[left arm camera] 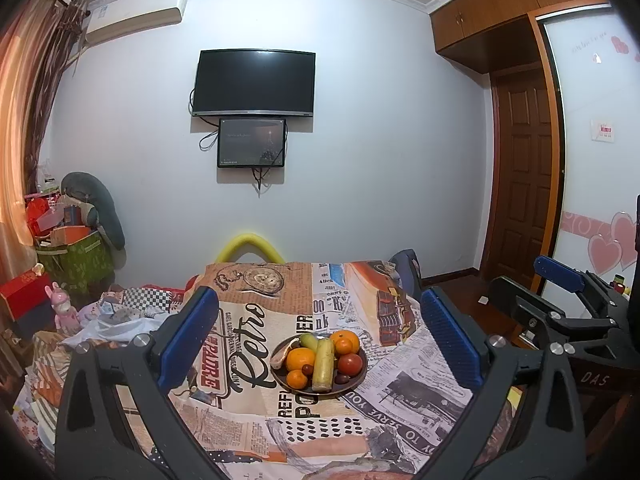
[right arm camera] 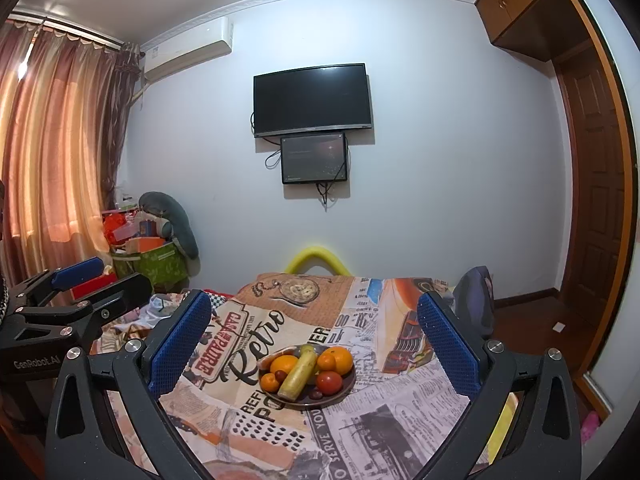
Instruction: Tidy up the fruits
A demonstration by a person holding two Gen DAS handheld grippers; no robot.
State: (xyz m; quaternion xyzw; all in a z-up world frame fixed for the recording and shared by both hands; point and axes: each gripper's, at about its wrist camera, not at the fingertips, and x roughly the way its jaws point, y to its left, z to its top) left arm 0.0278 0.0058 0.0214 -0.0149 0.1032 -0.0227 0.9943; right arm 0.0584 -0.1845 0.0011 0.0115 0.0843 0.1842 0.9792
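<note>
A dark round plate [left arm camera: 354, 383] sits mid-table, piled with fruit: oranges [left arm camera: 301, 359], a red tomato [left arm camera: 350, 363], a long yellow-green fruit [left arm camera: 323, 364] and small dark grapes [left arm camera: 307, 369]. The same plate [right arm camera: 349, 385] shows in the right wrist view with the long fruit [right arm camera: 298, 376] lying across it. My left gripper [left arm camera: 319, 294] hangs open above the table, short of the plate and holding nothing. My right gripper [right arm camera: 314, 298] is likewise open and empty. Each gripper appears sideways in the other's view: the right gripper [left arm camera: 532, 280] and the left gripper [right arm camera: 104, 276].
The table wears a retro newspaper-print cloth [left arm camera: 248, 420]. A yellow chair back [left arm camera: 250, 246] stands at the far edge and a dark chair [right arm camera: 476, 300] at the far right corner. Boxes, bags and toys [left arm camera: 68, 248] crowd the left. A TV [left arm camera: 254, 82] hangs on the wall.
</note>
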